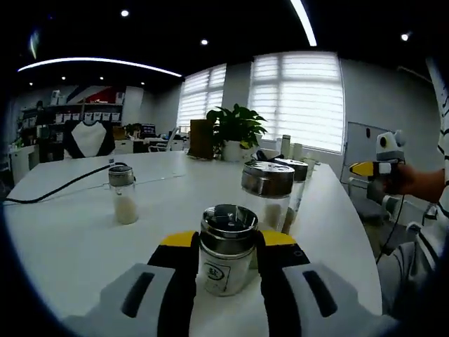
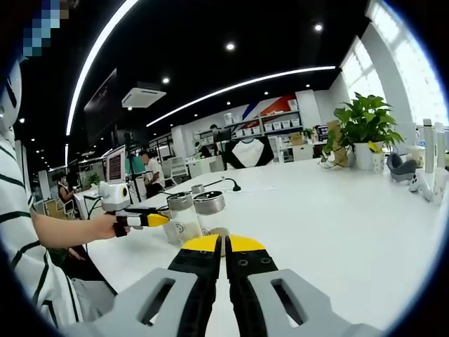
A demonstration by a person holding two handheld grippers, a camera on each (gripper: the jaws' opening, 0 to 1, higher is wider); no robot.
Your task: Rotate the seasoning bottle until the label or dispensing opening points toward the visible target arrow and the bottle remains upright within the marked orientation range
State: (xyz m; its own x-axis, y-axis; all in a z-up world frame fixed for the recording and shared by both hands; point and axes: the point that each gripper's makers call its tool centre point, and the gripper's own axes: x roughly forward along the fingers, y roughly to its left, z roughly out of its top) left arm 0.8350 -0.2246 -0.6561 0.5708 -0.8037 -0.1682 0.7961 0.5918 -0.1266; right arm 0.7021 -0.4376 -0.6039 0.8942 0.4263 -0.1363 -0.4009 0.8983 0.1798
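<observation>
- Left gripper (image 1: 226, 260) has its yellow-tipped black jaws closed on the seasoning bottle (image 1: 226, 250), one jaw against each side of the glass body just under the metal cap.
- Seasoning bottle stands upright on the white table (image 1: 84, 225), near the edge closest to the camera; a pale label with dark print faces the left gripper view, but the print is too small to read, and the bottle's base is partly cut off by the jaws.
- Right gripper (image 2: 224, 246) has its two jaws pressed together with nothing between them, raised above the table (image 2: 337, 217) in the right gripper view.
- In the left gripper view the right gripper (image 1: 372, 168) shows at the far right, held in a hand (image 1: 414, 181) beside a striped sleeve; its jaws are too small to judge there.
- In the right gripper view the left gripper (image 2: 158, 220) comes in from the left, held by a hand (image 2: 105, 226); its tips partly hide the jar they hold.
- Two more metal-capped jars (image 1: 270, 193) stand just behind the held bottle, overlapping each other so the rear one is mostly hidden.
- A small jar of white powder (image 1: 123, 196) stands well apart to the left, near a black cable (image 1: 56, 188).
- A potted plant (image 1: 237, 132) sits at the far end of the table.
- No arrow mark can be made out on the tabletop.
</observation>
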